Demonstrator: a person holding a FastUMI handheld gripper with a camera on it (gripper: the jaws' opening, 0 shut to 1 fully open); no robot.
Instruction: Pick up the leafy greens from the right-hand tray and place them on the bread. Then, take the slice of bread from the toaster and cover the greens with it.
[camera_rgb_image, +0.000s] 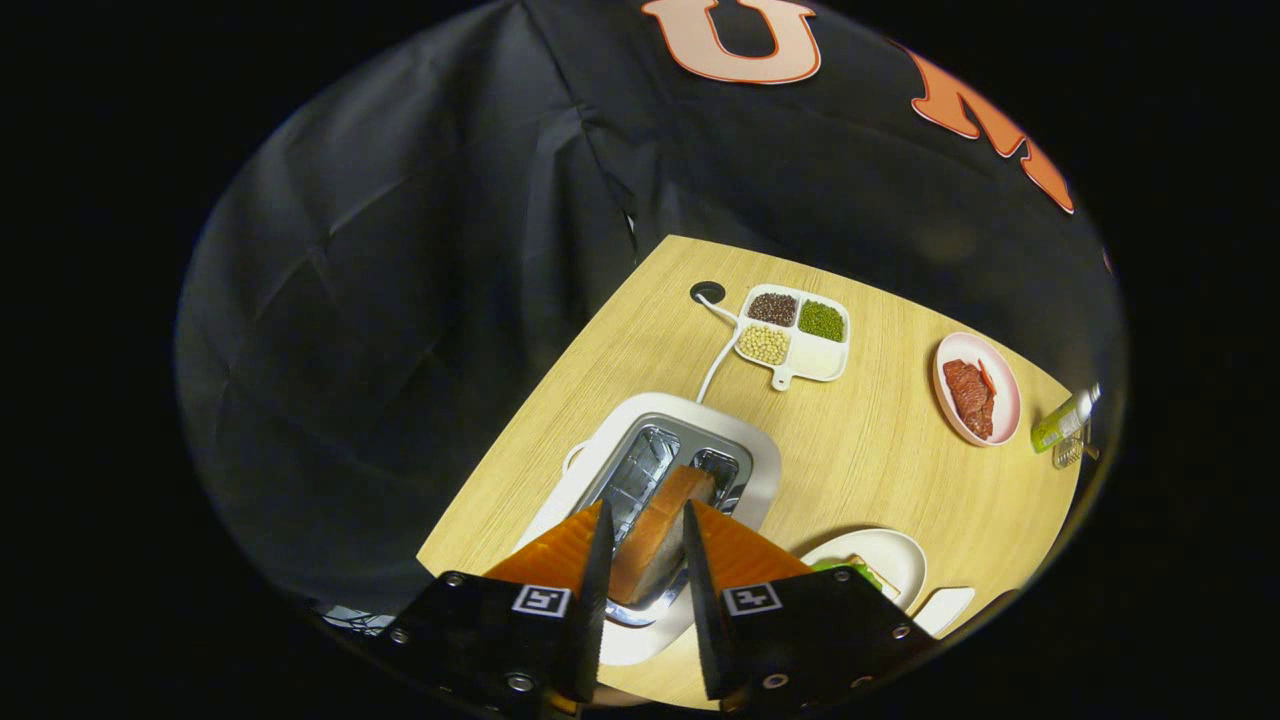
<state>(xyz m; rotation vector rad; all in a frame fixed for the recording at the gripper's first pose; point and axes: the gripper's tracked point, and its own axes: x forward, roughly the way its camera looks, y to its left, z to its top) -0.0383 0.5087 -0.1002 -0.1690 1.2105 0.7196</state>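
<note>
While its two fingers press on either side of the bread slice (660, 535), the tool (645, 520) holds that slice over the toaster (760, 470), whose slots lie open just beneath. Each finger carries a square black-and-white marker, with no readable writing. Beside the right finger, a white plate (895, 560) holds leafy greens (850, 572). Beyond the toaster on the table (870, 450) sit a four-part dish (795, 335) of beans, a pink plate (975, 388) of meat and a green bottle (1065, 420), its label too small to read.

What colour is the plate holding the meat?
Pink, seen in the gripper view: the plate lies far beyond the gripper.
</note>
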